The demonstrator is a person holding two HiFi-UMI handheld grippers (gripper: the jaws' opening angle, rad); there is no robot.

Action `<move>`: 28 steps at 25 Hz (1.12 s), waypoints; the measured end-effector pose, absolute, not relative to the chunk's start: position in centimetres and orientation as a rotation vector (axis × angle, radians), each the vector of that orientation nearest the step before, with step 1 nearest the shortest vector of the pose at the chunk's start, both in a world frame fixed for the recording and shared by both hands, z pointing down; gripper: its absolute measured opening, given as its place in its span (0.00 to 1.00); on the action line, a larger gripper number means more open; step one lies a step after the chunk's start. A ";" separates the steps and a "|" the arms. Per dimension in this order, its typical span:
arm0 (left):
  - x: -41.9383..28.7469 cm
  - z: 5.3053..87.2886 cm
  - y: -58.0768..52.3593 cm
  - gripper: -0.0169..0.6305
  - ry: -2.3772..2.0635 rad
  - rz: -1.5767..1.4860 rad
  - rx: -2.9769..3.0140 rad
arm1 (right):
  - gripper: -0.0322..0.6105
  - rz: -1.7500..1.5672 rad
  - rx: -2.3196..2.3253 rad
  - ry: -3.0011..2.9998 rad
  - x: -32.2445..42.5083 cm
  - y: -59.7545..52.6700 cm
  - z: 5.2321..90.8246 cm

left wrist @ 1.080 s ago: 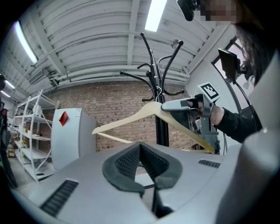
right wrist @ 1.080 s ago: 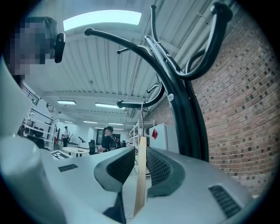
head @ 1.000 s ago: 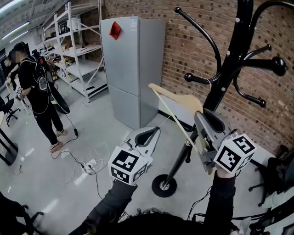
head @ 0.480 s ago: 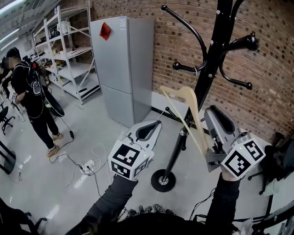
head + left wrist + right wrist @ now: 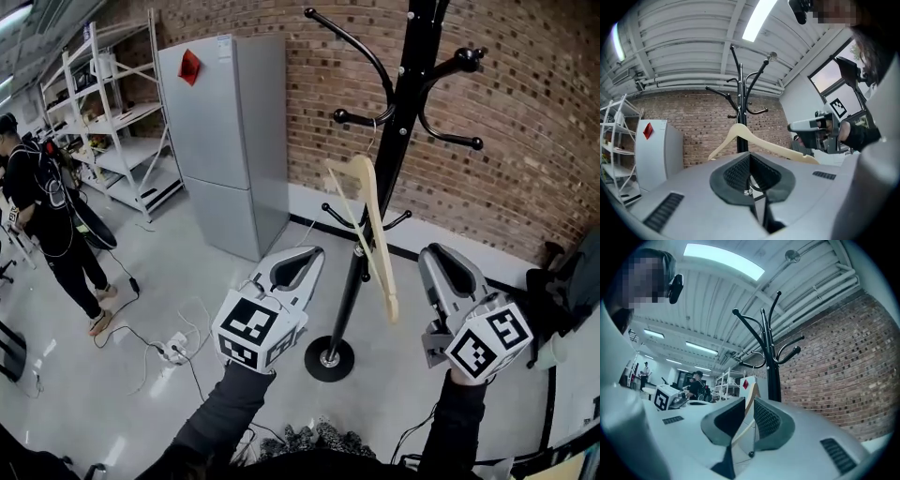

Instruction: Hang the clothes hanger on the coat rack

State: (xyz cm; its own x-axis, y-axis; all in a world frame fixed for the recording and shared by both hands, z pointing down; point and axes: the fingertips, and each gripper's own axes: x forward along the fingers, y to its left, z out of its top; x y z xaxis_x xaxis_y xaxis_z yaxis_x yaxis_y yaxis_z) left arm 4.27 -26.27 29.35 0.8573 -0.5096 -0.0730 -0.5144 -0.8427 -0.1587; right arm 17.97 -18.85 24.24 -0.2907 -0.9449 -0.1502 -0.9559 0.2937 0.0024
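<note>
at the far left a person (image 5: pixel 47 220) stands on the grey floor (image 5: pixel 112 403) beside white shelving (image 5: pixel 94 122). next along, a grey fridge (image 5: pixel 225 150) with a red sticker (image 5: pixel 190 67) stands against the brick wall (image 5: pixel 525 112). a power strip (image 5: pixel 173 352) with loose cables lies on the floor just left of my left arm.

my left gripper (image 5: pixel 302 265) is held low with its jaws pressed together and nothing in them. the clothes hanger (image 5: pixel 373 225) lies beyond it and to its right, not touching; in the left gripper view the pale wood spreads across above the jaw tips.

the hanger is up on the coat rack (image 5: pixel 398 141), between my two grippers. its wire hook sits over one of the short black arms. the wooden body hangs down at a tilt in front of the pole, and its lower end reaches down between the grippers. the rack's round base (image 5: pixel 328 359) rests on the floor below.

my right gripper (image 5: pixel 436 262) is just right of the hanger's lower end and apart from it. its jaws are a little way open and hold nothing. in the right gripper view the wood shows through the gap, farther off. at the far right a dark chair (image 5: pixel 553 286) stands by the wall.
</note>
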 end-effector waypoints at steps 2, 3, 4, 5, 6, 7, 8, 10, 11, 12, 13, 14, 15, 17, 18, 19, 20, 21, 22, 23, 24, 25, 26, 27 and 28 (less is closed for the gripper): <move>4.1 29.2 -25.8 0.03 0.786 0.071 -2.884 | 0.15 0.079 -1.786 2.422 17.7 -18.0 25.4; 3.9 29.3 -25.6 0.03 0.788 0.092 -2.903 | 0.15 0.055 -1.774 2.413 17.6 -17.5 25.9; 3.7 29.5 -25.4 0.03 0.794 0.109 -2.921 | 0.15 0.041 -1.773 2.402 17.5 -17.2 26.3; 3.6 29.8 -25.2 0.03 0.802 0.114 -2.928 | 0.15 0.036 -1.783 2.392 17.5 -16.8 26.6; 3.5 30.0 -25.0 0.03 0.811 0.107 -2.925 | 0.14 0.037 -1.803 2.386 17.6 -16.5 26.8; 3.4 30.1 -24.8 0.03 0.818 0.098 -2.918 | 0.11 0.043 -1.826 2.382 17.7 -16.3 26.9; 3.4 30.0 -24.6 0.03 0.825 0.092 -2.910 | 0.08 0.053 -1.848 2.379 17.7 -16.1 26.9; 3.2 29.5 -24.4 0.03 0.845 0.092 -2.893 | 0.07 0.077 -1.887 2.373 17.7 -16.0 27.0; 3.2 29.3 -24.2 0.03 0.855 0.094 -2.885 | 0.07 0.092 -1.907 2.371 17.7 -16.0 27.0; 3.2 29.1 -24.0 0.03 0.864 0.094 -2.878 | 0.07 0.109 -1.925 2.368 17.6 -16.0 27.2; 3.3 28.9 -23.7 0.03 0.871 0.093 -2.872 | 0.07 0.126 -1.943 2.364 17.5 -16.0 27.3; 3.4 28.8 -23.4 0.03 0.877 0.090 -2.866 | 0.07 0.141 -1.957 2.359 17.4 -16.0 27.5; 3.5 28.8 -23.1 0.03 0.885 0.085 -2.859 | 0.07 0.152 -1.968 2.353 17.3 -15.9 27.6; 3.8 28.7 -22.5 0.03 0.904 0.079 -2.850 | 0.07 0.161 -1.988 2.342 17.4 -15.7 27.9; 4.0 28.6 -22.3 0.03 0.915 0.079 -2.849 | 0.07 0.158 -2.000 2.338 17.6 -15.6 28.0; 4.2 28.5 -22.0 0.03 0.925 0.082 -2.849 | 0.07 0.151 -2.008 2.337 17.9 -15.4 28.0; 4.5 28.3 -21.8 0.03 0.934 0.085 -2.851 | 0.07 0.145 -2.010 2.339 18.1 -15.2 28.1; 4.8 28.2 -21.6 0.03 0.940 0.085 -2.852 | 0.07 0.140 -2.007 2.343 18.3 -15.0 28.1; 5.1 28.2 -21.4 0.03 0.946 0.085 -2.853 | 0.07 0.141 -2.003 2.348 18.4 -14.8 28.0; 5.4 28.1 -21.1 0.03 0.952 0.083 -2.854 | 0.07 0.145 -1.997 2.356 18.5 -14.6 28.0; 5.6 28.1 -20.9 0.03 0.958 0.081 -2.854 | 0.07 0.148 -1.991 2.365 18.6 -14.4 28.1; 5.7 28.2 -20.6 0.03 0.965 0.079 -2.853 | 0.07 0.149 -1.984 2.373 18.6 -14.2 28.1; 5.8 28.3 -20.3 0.03 0.971 0.077 -2.852 | 0.07 0.148 -1.976 2.381 18.6 -14.0 28.2; 5.8 28.4 -19.9 0.03 0.977 0.075 -2.849 | 0.07 0.148 -1.969 2.389 18.5 -13.8 28.4; 5.8 28.5 -19.6 0.03 0.982 0.074 -2.846 | 0.06 0.148 -1.964 2.397 18.4 -13.5 28.5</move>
State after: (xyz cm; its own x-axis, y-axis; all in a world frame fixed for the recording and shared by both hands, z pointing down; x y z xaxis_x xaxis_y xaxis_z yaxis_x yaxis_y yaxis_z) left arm 5.85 -19.60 28.48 0.7869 -0.6106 -0.0888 -0.6171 -0.7797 -0.1065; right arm 18.45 -13.48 28.49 -0.1978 -0.9760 -0.0909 -0.9798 0.1941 0.0486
